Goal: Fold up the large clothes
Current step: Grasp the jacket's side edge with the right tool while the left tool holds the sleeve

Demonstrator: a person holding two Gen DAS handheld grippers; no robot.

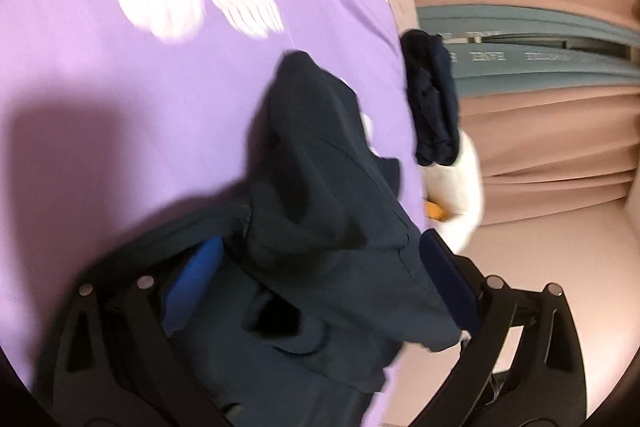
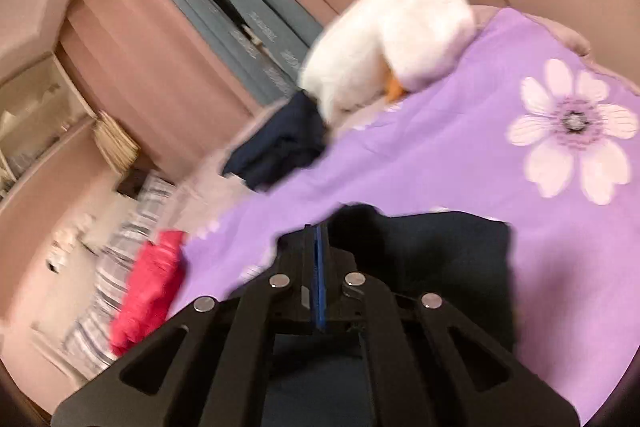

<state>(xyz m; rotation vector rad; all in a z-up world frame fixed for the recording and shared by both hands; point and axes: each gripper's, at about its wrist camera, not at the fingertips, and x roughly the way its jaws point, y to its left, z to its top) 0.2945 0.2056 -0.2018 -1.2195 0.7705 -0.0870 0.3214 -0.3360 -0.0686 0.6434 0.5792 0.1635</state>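
On the purple bed, your left gripper stands released, the navy garment draped between its fingers. Your right gripper is clenched, garment beside it. A white plush sits at the bed's edge.
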